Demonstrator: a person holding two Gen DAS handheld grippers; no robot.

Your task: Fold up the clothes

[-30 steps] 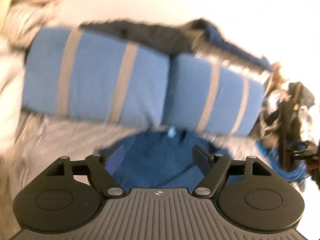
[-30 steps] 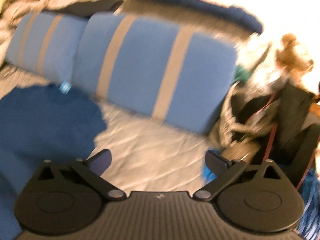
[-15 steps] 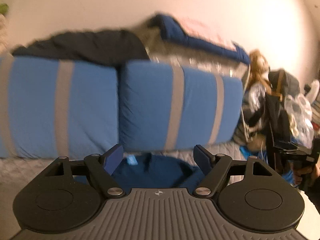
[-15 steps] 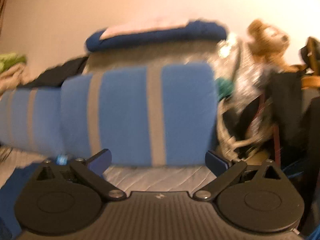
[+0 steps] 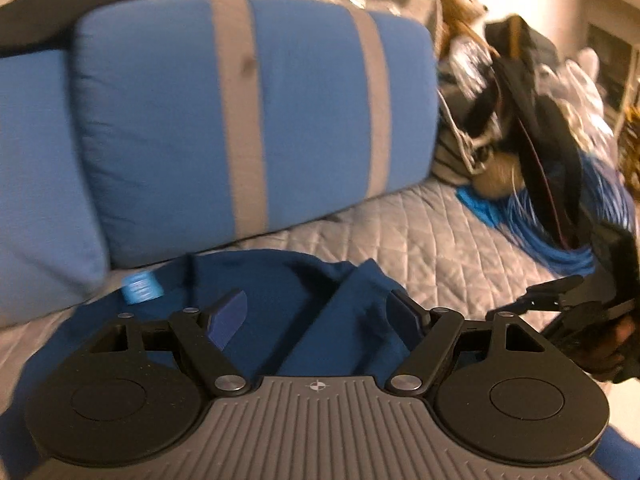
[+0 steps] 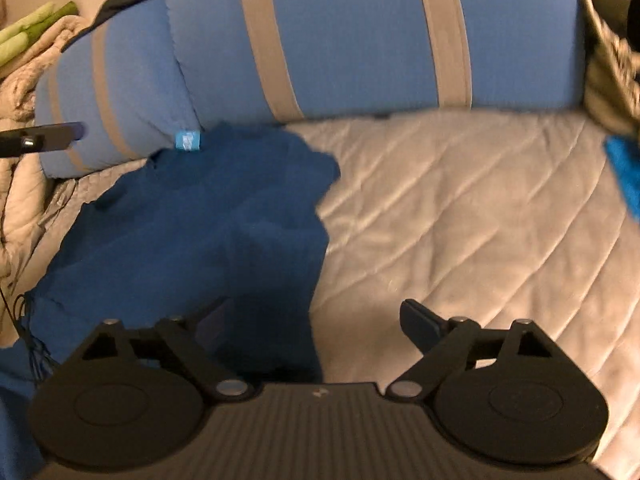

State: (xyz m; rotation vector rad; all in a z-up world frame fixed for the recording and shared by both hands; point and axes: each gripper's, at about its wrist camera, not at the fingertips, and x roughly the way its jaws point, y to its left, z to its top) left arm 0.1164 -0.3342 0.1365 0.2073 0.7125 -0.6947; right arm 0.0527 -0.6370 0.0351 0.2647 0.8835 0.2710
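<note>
A dark blue garment (image 5: 288, 284) lies rumpled on the grey quilted bed cover (image 5: 432, 232), with a light-blue tag (image 5: 142, 286) at its far edge by the pillows. My left gripper (image 5: 316, 312) is open low over its folded upper part, nothing pinched. In the right wrist view the garment (image 6: 192, 220) fills the left half. My right gripper (image 6: 316, 318) hangs over its right edge, its jaws closing. The left finger is above the cloth and the right finger (image 6: 420, 320) above the bare cover (image 6: 460, 208), neither pad pressing. That gripper (image 5: 556, 300) also shows at the right of the left wrist view.
Two blue pillows with grey stripes (image 5: 248, 112) (image 6: 360, 36) stand right behind the garment. A heap of bags, a soft toy and bright blue cords (image 5: 552, 168) crowds the right end. A beige quilt (image 6: 24, 92) lies bunched at the left.
Both grippers have come down and tipped from facing the pillows and wall toward the blue garment. The right gripper's fingers stand a little closer together.
</note>
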